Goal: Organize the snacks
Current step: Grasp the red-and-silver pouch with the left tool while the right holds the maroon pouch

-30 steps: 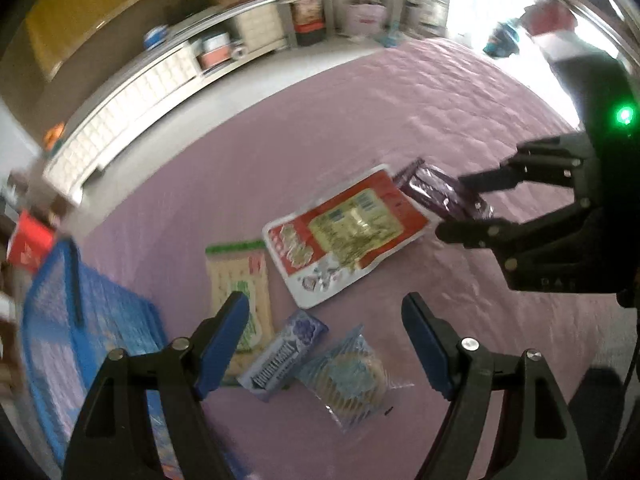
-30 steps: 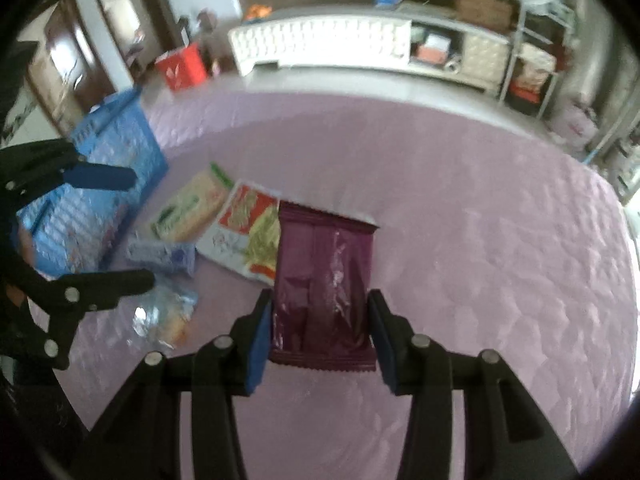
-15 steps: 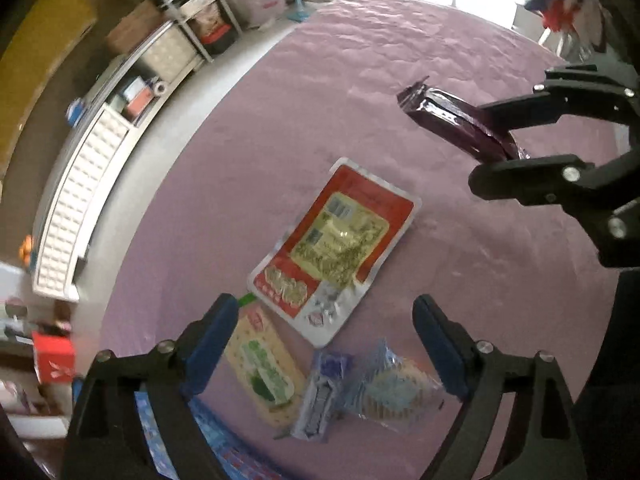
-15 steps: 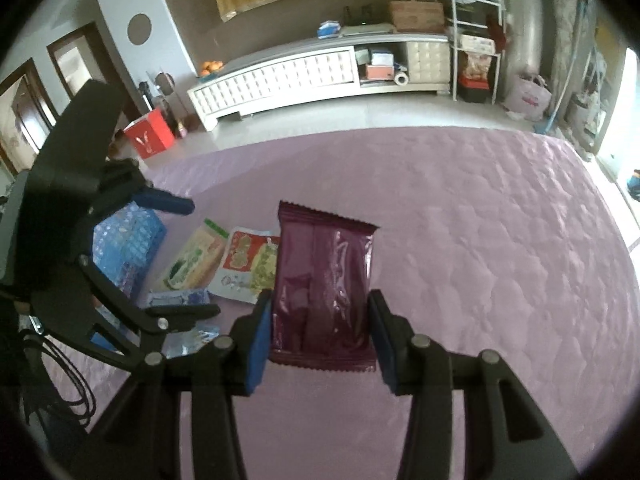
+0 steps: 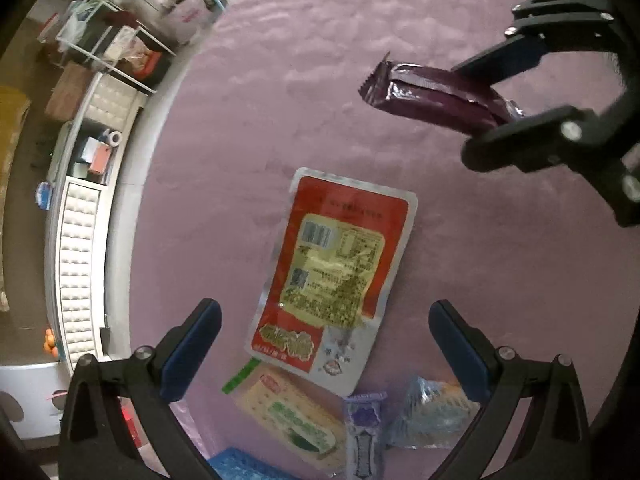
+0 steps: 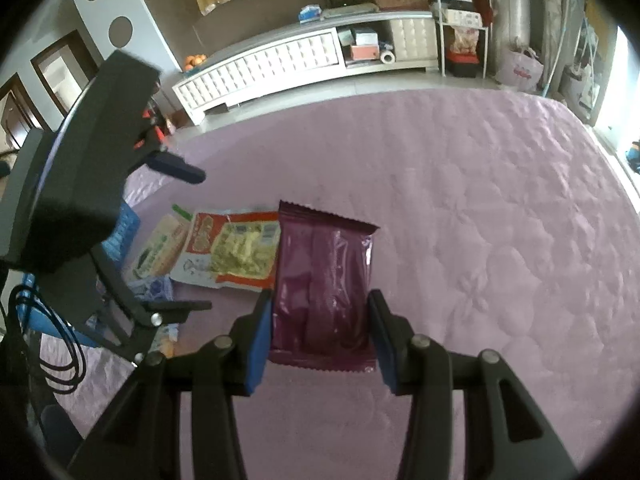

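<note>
My right gripper [image 6: 320, 320] is shut on a dark purple snack packet [image 6: 324, 280] and holds it above the bed; the same purple packet [image 5: 432, 96] shows at the upper right of the left wrist view. My left gripper [image 5: 322, 320] points steeply down, its jaws opening wide over a red snack pouch [image 5: 336, 272] that lies flat, untouched. Close beside the pouch lie a beige-and-green cracker pack [image 5: 288, 412], a small purple-blue packet [image 5: 364, 432] and a clear bluish packet [image 5: 432, 416]. A blue basket [image 5: 240, 464] sits at the bottom edge.
The snacks lie on a quilted pink-purple bedspread [image 6: 480, 240]. Beyond the bed stand a long white cabinet [image 6: 280, 64] and a metal shelf rack [image 6: 460, 20]. A black cable [image 6: 60, 340] hangs by the left gripper's body.
The left gripper has rolled, dropped toward the red pouch and spread its jaws wider. The right gripper shifted a little and kept its hold on the purple packet.
</note>
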